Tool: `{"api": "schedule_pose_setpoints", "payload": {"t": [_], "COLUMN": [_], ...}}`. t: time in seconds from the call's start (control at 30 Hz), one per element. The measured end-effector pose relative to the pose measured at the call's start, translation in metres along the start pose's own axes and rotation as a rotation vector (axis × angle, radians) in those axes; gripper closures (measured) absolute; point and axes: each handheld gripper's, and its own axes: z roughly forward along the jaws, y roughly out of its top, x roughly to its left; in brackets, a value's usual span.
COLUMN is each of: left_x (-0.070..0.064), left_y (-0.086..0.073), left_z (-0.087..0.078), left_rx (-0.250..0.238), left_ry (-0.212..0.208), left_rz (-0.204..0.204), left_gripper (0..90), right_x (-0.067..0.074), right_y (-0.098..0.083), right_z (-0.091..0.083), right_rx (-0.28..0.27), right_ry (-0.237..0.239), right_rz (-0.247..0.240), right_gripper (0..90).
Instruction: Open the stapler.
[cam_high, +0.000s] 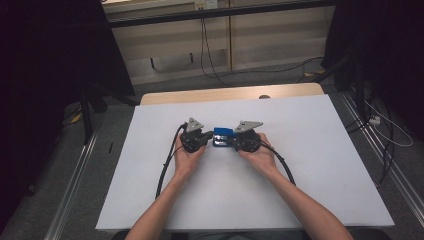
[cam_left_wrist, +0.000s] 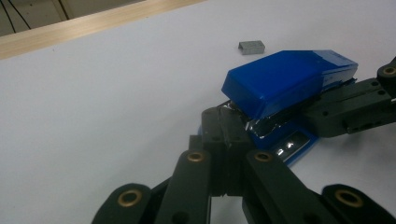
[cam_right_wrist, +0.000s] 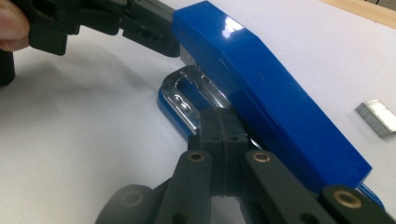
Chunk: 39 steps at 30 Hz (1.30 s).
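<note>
High view: a white counter (cam_high: 150, 200) w/ a wood strip along its far edge carried a blue stapler (cam_high: 222, 137) near the centre, a bit toward the far edge. The left gripper (cam_high: 207, 136) and right gripper (cam_high: 234, 142) met at the stapler from either side, each held by a hand, left hand (cam_high: 186, 159) and right hand (cam_high: 260, 156), w/ forearms coming in from the near edge. Black cables trailed back toward the near edge on both sides; grey three-cornered plates sat on top of each gripper. Left gripper view: the left gripper (cam_left_wrist: 223, 126) had its jaws clenched together at the stapler's (cam_left_wrist: 285, 79) end, tips pressed against the silver metal under the blue top; whether they actually pinched that metal I couldn't tell. The stapler's top was tilted up off its base. The right gripper reached in from the right at the other side. A small block of staples (cam_left_wrist: 251, 47) lay on the counter just beyond the stapler, apart from it. Right gripper view: the right gripper (cam_right_wrist: 223, 126) also had jaws clenched, tips against the chrome part between the stapler's (cam_right_wrist: 271, 93) raised blue top and base; grip on it not clear. The staples (cam_right_wrist: 379, 116) lay at the right, near the stapler.
</note>
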Motion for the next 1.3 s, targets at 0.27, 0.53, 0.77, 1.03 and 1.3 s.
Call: {"api": "schedule_pose_setpoints", "payload": {"t": [0.27,0.53,0.77,1.03,1.3], "left_x": [-0.0044,-0.0032,-0.0013,-0.0036,-0.0028], "left_y": [-0.0003,0.0012,0.0022,0.0034,0.0058], "left_z": [0.0003,-0.0010,-0.0013,-0.0027,-0.0046], "left_rx": [0.026,-0.002,-0.018,-0.018,-0.041], "left_ry": [0.019,0.010,-0.006,0.003,-0.014], "left_rz": [0.064,0.049,0.035,0.040,0.025], "left_gripper": [90.0,90.0,90.0,90.0,90.0], "right_x": [-0.0002,0.0004,0.0009,0.0016,0.0025], "right_y": [-0.0001,-0.0002,-0.0003,-0.0003,-0.0003], "right_z": [0.0003,0.0004,0.0004,0.0004,0.0003], "right_rx": [0.001,0.000,-0.001,0.000,0.000], "right_ry": [-0.004,-0.008,-0.012,-0.018,-0.027], "right_rz": [0.003,-0.001,-0.006,-0.008,-0.015], "right_gripper": [90.0,90.0,90.0,90.0,90.0]}}
